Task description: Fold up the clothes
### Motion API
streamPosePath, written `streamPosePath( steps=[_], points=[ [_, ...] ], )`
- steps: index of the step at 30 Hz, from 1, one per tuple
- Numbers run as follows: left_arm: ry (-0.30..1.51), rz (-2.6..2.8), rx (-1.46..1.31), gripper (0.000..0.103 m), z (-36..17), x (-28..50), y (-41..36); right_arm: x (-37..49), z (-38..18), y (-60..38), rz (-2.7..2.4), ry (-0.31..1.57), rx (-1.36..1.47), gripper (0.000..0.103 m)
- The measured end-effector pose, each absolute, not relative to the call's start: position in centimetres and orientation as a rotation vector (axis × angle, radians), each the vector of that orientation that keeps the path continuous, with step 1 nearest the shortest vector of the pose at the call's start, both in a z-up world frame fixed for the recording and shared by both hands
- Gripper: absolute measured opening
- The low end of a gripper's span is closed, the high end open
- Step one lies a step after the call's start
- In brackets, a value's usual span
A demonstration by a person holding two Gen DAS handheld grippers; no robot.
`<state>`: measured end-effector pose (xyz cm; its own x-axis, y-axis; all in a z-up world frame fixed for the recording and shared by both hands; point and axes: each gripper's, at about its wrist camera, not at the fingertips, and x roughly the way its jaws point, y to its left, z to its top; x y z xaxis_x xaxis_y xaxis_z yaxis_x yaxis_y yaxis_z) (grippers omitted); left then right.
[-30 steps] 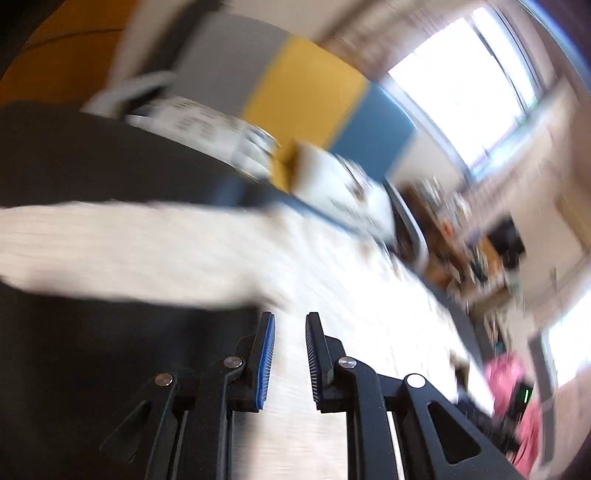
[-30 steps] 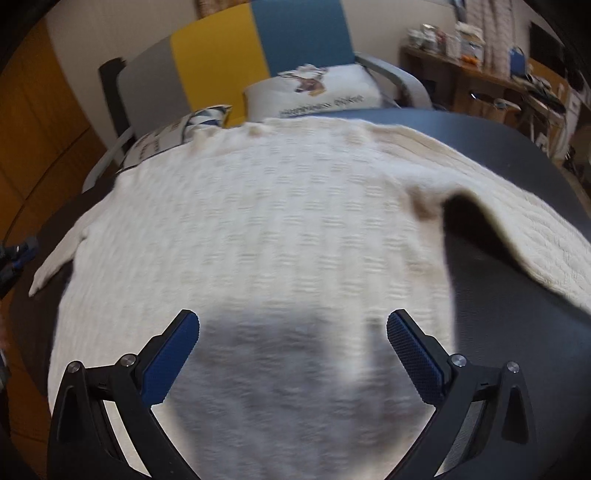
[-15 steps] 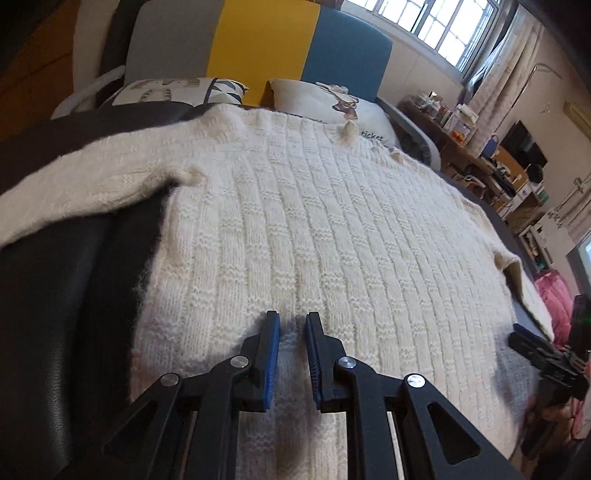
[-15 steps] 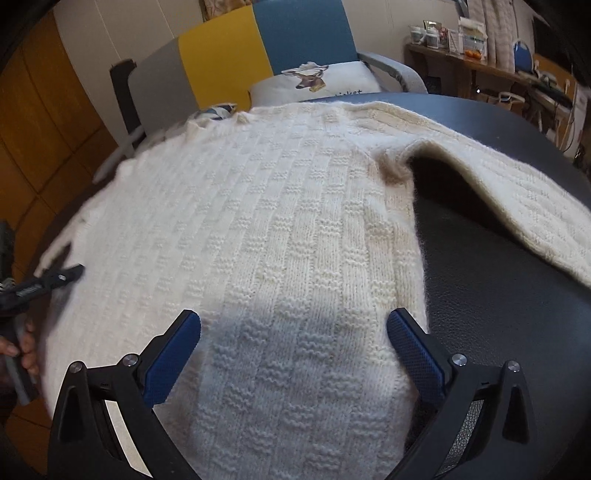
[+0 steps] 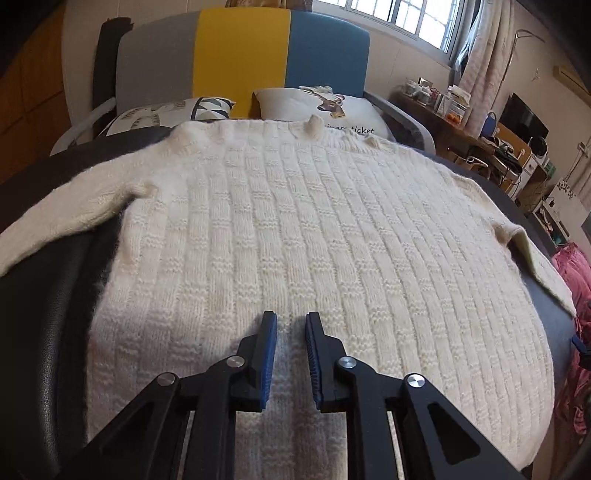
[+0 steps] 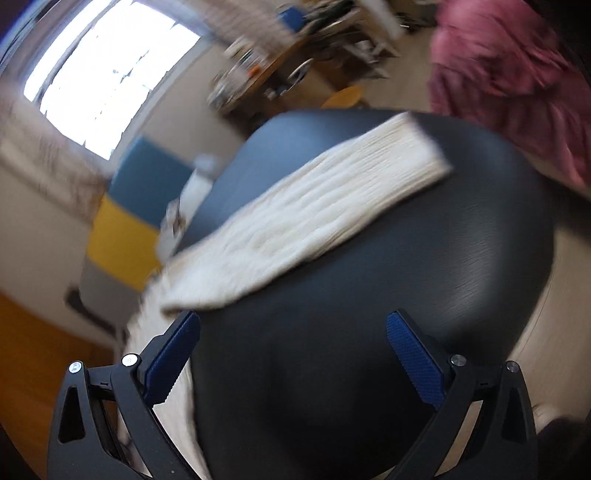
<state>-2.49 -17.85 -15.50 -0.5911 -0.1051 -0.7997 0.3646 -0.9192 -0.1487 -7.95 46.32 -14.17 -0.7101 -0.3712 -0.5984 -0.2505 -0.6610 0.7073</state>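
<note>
We are recording a cream knitted sweater (image 5: 295, 236) lying flat and face down across a dark leather-look table (image 5: 40, 295), collar towards the far edge, both sleeves spread outwards. No fold is made yet, in our judgement.

Changes noted: half a second ago the right claw (image 6: 293, 354) was hovering over the sweater body; now its view is swinging, blurred, across to the right sleeve (image 6: 306, 218), which is lying diagonally on bare table with its cuff towards the far edge. Its jaws are standing wide apart with nothing between them, and they are not touching the sleeve. The left claw (image 5: 290, 354) has settled from a blurred sweep a second ago and is now hanging low over the hem end of the body, its blue pads close together with a narrow gap; we are seeing no cloth pinched between them.

We are reading this as the start of the first fold: the right claw looks to be lining up on the sleeve to bring it in over the body.

Surface and room: the table is smooth and uncluttered apart from the garment. Behind it a grey, yellow and blue sofa (image 5: 243, 62) is carrying two printed cushions (image 5: 332, 107). A window (image 5: 399, 18), a cluttered desk (image 5: 461, 125) and a pink cloth (image 6: 509, 74) are lying to the right.
</note>
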Motion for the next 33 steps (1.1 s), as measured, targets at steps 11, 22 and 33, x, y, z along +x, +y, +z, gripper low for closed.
streamPosePath(
  steps=[11, 22, 33],
  points=[
    [0.490, -2.558, 1.227, 0.018, -15.6, -2.1, -18.3, -11.0, -14.6, 51.9, -2.573, -1.582, 0.959, 0.103],
    [0.595, -2.589, 1.202, 0.018, -15.8, -1.2, -19.0, -14.7, -15.9, 51.0, -2.669, -1.516, 1.176, 0.012],
    [0.674, -2.554, 1.267, 0.019, -14.7, -2.6, -19.9, -15.7, -13.8, 49.9, -2.725, -1.294, 1.171, 0.009]
  ],
)
